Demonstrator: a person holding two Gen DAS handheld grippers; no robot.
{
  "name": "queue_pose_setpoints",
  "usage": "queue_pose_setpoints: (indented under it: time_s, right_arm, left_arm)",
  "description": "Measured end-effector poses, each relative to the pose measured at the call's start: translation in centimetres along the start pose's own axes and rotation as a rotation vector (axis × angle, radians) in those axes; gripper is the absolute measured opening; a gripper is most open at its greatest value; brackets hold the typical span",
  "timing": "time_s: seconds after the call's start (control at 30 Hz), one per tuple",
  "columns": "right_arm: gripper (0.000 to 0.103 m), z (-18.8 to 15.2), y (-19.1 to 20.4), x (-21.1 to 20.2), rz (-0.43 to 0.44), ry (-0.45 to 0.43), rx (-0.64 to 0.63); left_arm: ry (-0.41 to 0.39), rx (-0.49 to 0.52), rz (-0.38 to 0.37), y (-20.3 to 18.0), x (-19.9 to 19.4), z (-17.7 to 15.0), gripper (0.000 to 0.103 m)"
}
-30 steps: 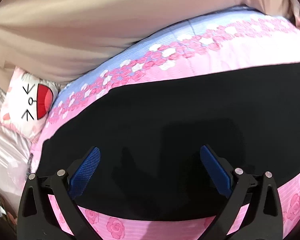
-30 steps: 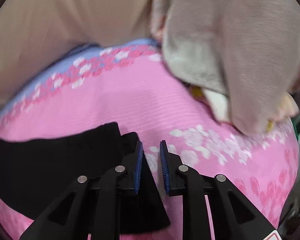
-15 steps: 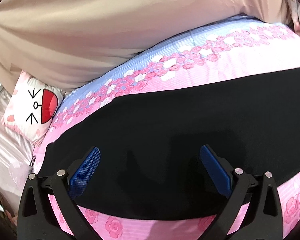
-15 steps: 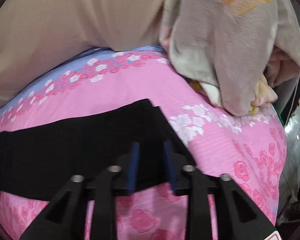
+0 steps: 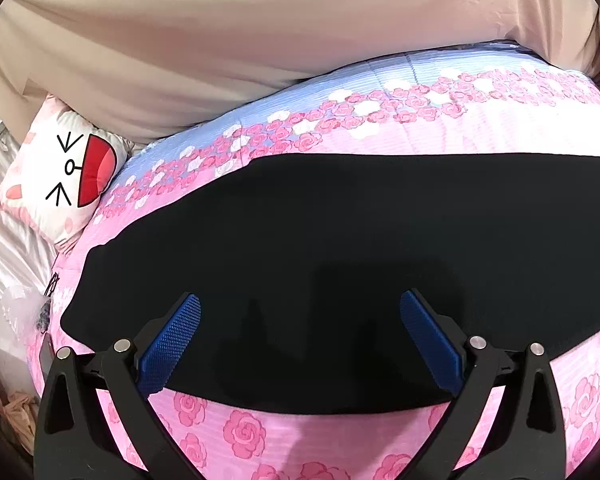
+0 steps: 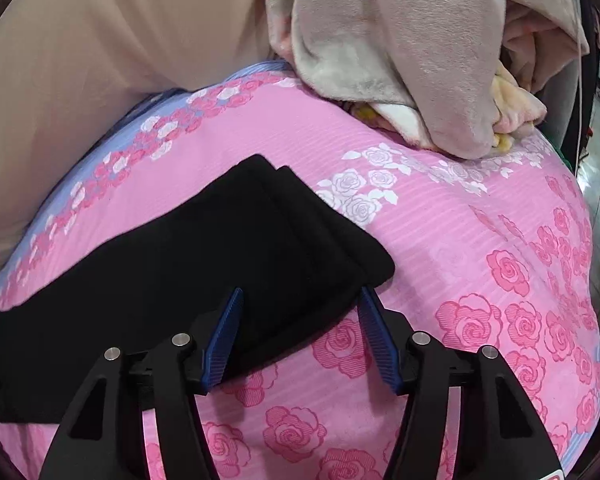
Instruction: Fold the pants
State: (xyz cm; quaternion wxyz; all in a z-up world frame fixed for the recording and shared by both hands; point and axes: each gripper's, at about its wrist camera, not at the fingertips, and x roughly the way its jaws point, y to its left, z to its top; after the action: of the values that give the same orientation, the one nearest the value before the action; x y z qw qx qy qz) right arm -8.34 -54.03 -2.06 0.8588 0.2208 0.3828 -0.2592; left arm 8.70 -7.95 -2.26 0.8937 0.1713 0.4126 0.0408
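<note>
Black pants (image 5: pixel 360 240) lie flat across a pink rose-print bedspread (image 5: pixel 260 436), folded lengthwise with one leg on the other. My left gripper (image 5: pixel 300 324) is open and empty above the waist end of the pants. In the right wrist view the two stacked leg ends (image 6: pixel 236 240) lie flat, their hems slightly offset. My right gripper (image 6: pixel 300 320) is open and empty just above the near edge of the leg ends.
A cat-face pillow (image 5: pixel 60 176) lies at the left by the head of the bed. A beige curtain (image 5: pixel 260 32) hangs behind the bed. A heap of grey and pink blankets (image 6: pixel 420 48) sits on the bed beyond the leg ends. The bed's right edge (image 6: pixel 596 280) drops off.
My right gripper has opened, let go of the leg ends and drawn back; they now lie flat. My left gripper has stayed open and pulled back a little.
</note>
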Motion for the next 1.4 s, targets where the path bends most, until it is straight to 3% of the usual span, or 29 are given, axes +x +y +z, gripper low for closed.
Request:
queue_pose_setpoints:
  time_s: [0.13, 0.27, 0.37, 0.4, 0.43, 0.47, 0.5, 0.73, 0.87, 0.93, 1.0, 1.13, 1.2, 1.23, 1.33, 1.4]
  right_arm:
    - [0.058, 0.2, -0.8, -2.1, -0.053, -0.072, 0.021]
    - [0.058, 0.7, -0.4, -0.9, -0.01, -0.035, -0.006]
    - [0.059, 0.6, 0.7, 0.5, -0.058, -0.019, -0.053]
    - [0.054, 0.5, 1.2, 0.6, -0.085, -0.031, -0.077]
    - [0.03, 0.4, 1.4, 0.5, -0.104, -0.042, -0.091]
    - [0.016, 0.3, 1.6, 0.4, -0.117, -0.052, -0.105]
    - [0.011, 0.3, 1.7, 0.3, -0.127, -0.056, -0.114]
    - [0.008, 0.4, 1.8, -0.3, -0.207, -0.101, -0.152]
    - [0.007, 0.7, -0.3, 0.0, -0.166, -0.082, -0.08]
    - [0.01, 0.6, -0.3, 0.5, -0.159, -0.062, -0.075]
    - [0.02, 0.5, 0.1, 0.1, -0.162, -0.064, -0.082]
    - [0.029, -0.5, 1.3, -3.1, -0.201, -0.135, -0.105]
    - [0.063, -0.8, 1.4, -4.0, -0.183, -0.139, -0.095]
    - [0.068, -0.8, 0.9, -4.2, -0.165, -0.138, -0.073]
    - [0.069, -0.1, -1.3, -3.8, -0.135, -0.115, -0.017]
    - [0.069, 0.6, -3.3, -2.3, -0.056, -0.068, 0.051]
  left_arm:
    - [0.007, 0.001, 0.003, 0.4, 0.1, -0.2, 0.098]
    - [0.025, -0.006, -0.007, 0.2, 0.7, 0.0, 0.098]
    - [0.026, 0.005, -0.014, -0.5, 0.6, 0.1, 0.098]
    - [0.024, 0.012, -0.014, -0.7, 0.5, 0.2, 0.098]
    - [0.02, 0.017, -0.014, -0.8, 0.4, 0.2, 0.098]
    - [0.016, 0.02, -0.011, -0.9, 0.3, 0.2, 0.098]
    - [0.012, 0.021, -0.01, -0.9, 0.2, 0.3, 0.098]
    - [0.013, 0.006, -0.024, -0.6, 0.2, 0.5, 0.098]
    - [0.013, 0.0, -0.026, -0.3, 0.2, 0.5, 0.098]
    - [0.015, -0.008, -0.031, -0.1, 0.1, 0.4, 0.098]
    - [0.017, -0.015, -0.035, 0.1, 0.0, 0.3, 0.098]
    - [0.006, -0.018, -0.042, 0.4, -0.4, 0.1, 0.098]
    - [0.003, -0.022, -0.047, 0.6, -0.5, 0.1, 0.098]
    - [-0.002, -0.026, -0.047, 0.8, -0.7, 0.0, 0.098]
    - [-0.017, -0.05, -0.056, 2.0, -1.0, -0.1, 0.098]
    - [-0.019, -0.069, -0.062, 3.0, -1.1, -0.3, 0.098]
